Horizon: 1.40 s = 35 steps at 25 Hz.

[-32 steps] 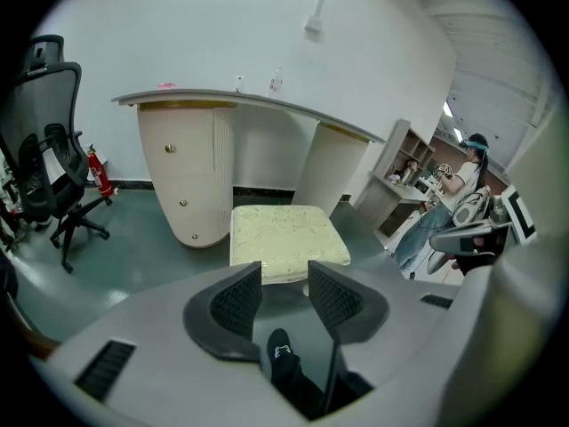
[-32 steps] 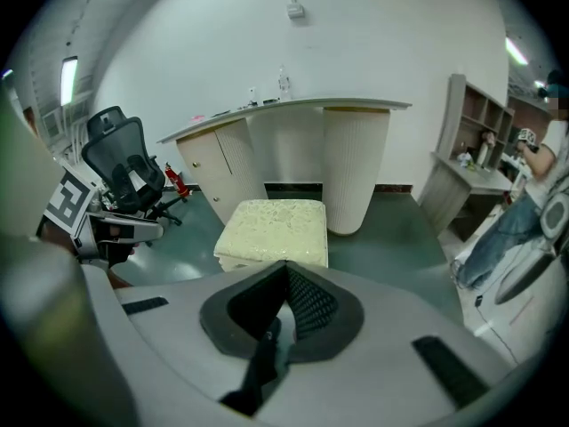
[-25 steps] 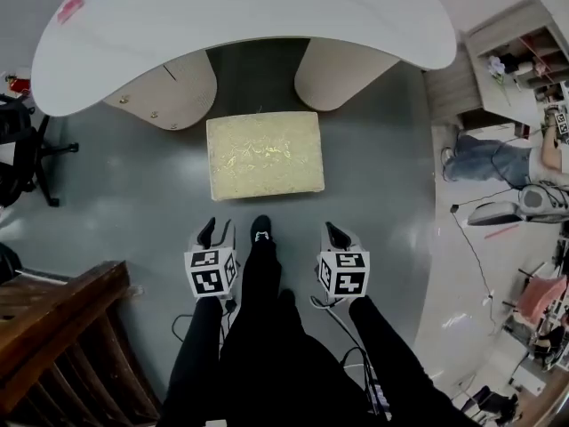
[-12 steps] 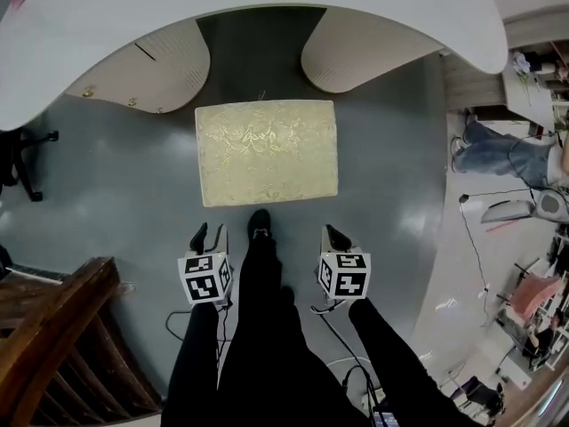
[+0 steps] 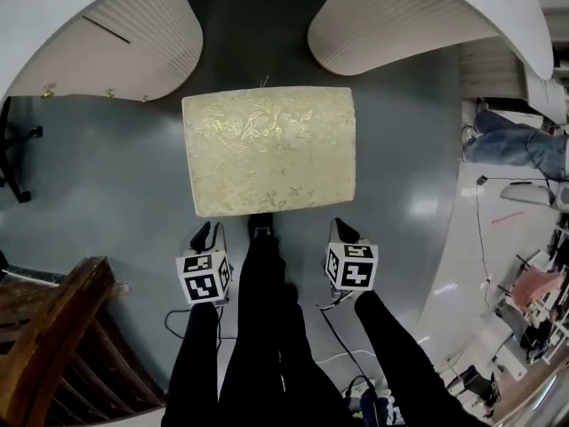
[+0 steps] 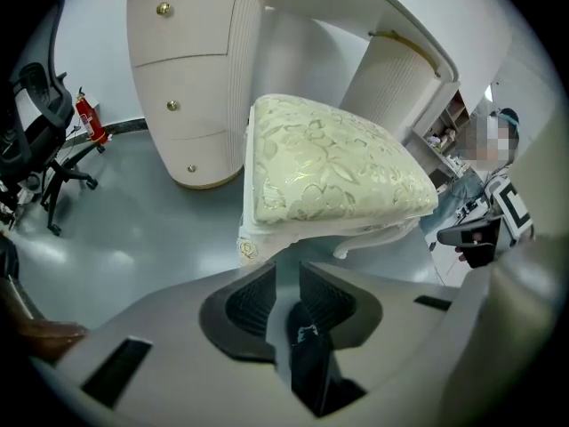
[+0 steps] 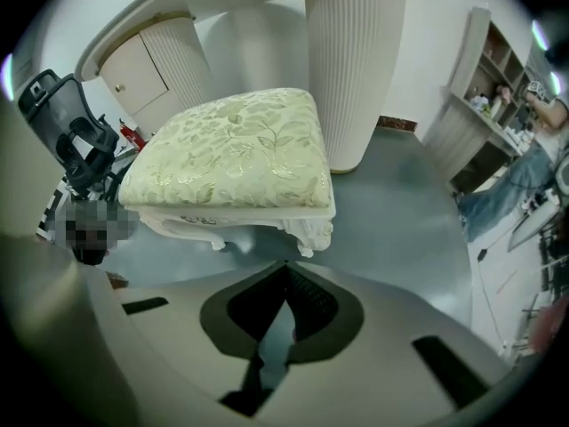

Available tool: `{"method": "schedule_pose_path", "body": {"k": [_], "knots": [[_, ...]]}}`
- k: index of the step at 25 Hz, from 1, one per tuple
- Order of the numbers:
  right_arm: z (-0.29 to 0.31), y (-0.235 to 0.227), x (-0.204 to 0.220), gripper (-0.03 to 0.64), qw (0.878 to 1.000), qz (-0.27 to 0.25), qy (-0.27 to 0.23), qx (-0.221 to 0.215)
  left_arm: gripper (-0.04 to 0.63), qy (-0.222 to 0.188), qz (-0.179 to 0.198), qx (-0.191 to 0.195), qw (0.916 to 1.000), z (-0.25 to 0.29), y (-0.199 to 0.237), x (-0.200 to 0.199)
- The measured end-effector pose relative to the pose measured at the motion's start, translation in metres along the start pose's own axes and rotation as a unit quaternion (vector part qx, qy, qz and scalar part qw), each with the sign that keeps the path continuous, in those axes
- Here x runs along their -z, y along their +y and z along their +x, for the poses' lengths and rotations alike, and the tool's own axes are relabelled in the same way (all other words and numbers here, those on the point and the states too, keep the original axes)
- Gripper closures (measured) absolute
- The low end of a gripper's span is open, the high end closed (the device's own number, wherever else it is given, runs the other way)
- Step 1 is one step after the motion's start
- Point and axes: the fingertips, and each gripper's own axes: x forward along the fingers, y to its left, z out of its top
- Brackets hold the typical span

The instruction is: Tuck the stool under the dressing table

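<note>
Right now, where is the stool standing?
In the head view, the stool stands at centre on the grey floor, short of the gap between the left pedestal and right pedestal of the dressing table.

The stool (image 5: pixel 268 149) stands on the grey floor (image 5: pixel 116 176).

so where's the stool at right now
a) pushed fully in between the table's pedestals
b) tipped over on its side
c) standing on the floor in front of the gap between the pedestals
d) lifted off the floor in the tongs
c: the stool stands upright on the grey floor, its whole cushion in the open, just short of the gap between the drawer pedestal and the plain pedestal.
</note>
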Motion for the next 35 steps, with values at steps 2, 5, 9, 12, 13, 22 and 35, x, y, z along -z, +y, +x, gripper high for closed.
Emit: {"method": "schedule_pose_path", "body": {"k": [2,5,9,12,13,22,35], "knots": [[0.006,-0.002,-0.005,0.612,1.0,0.005,0.001,0.007,0.526,0.007,0.004,-0.002,1.0,0.008,0.003,0.002],[0.016,-0.004,-0.011,0.612,1.0,0.003,0.002,0.01,0.566,0.018,0.01,-0.004,0.9998,0.018,0.006,0.003],[0.033,-0.008,-0.012,0.612,1.0,-0.005,0.008,0.019,0.588,0.029,0.001,-0.007,0.9995,0.03,0.008,0.005],[0.043,-0.012,-0.01,0.612,0.999,-0.013,0.018,0.027,0.588,0.042,-0.006,-0.007,0.9991,0.039,0.009,0.007],[0.045,-0.013,-0.01,0.612,0.999,-0.013,0.021,0.028,0.588,0.045,-0.008,-0.007,0.9989,0.041,0.009,0.008],[0.048,-0.015,-0.029,0.612,1.0,0.001,0.016,0.02,0.588,0.071,-0.027,-0.002,0.9971,0.059,0.009,0.009],[0.047,-0.008,-0.031,0.612,0.998,0.012,0.056,0.032,0.588,0.087,-0.121,0.01,0.9888,0.07,0.002,0.009]]}}
